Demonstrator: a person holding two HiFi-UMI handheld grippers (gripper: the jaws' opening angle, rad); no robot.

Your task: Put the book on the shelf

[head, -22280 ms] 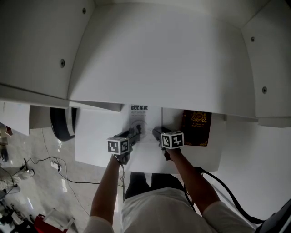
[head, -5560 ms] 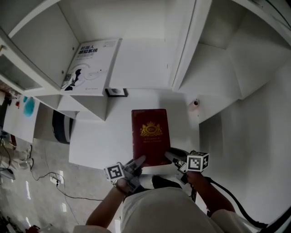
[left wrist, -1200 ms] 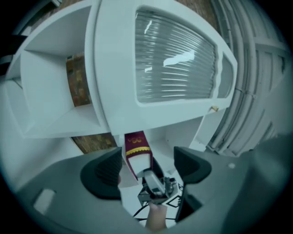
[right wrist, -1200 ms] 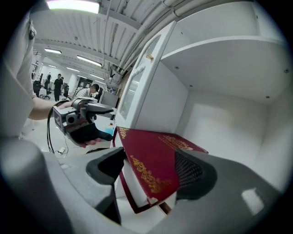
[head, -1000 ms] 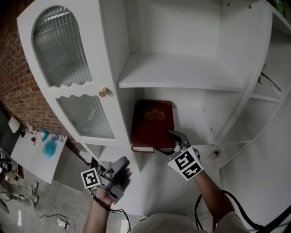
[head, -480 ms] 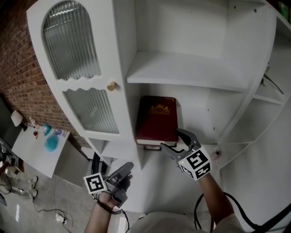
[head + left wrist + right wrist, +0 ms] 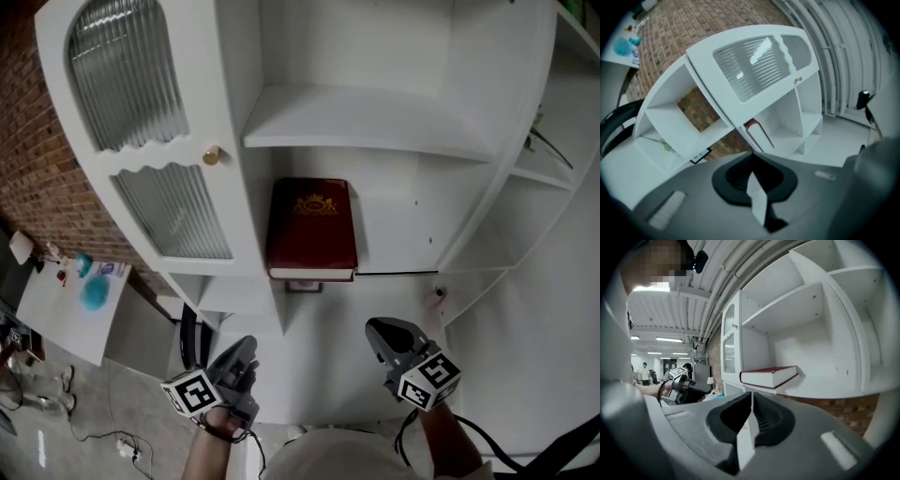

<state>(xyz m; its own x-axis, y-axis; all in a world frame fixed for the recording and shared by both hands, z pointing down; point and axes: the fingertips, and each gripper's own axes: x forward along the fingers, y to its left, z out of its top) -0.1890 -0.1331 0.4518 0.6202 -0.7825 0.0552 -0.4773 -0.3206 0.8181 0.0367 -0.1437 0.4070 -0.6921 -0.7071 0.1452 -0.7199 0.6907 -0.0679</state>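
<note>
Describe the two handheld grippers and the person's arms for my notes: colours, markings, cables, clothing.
The left gripper and the right gripper are both dark grey, with tapered jaws. Each carries a white cube printed with black square markers, one on the left and one on the right. A black cable runs from the right one. The person wears a pale top; the forearms are uncovered.

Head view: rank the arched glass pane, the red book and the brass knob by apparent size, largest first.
1. arched glass pane
2. red book
3. brass knob, by far the smallest
</note>
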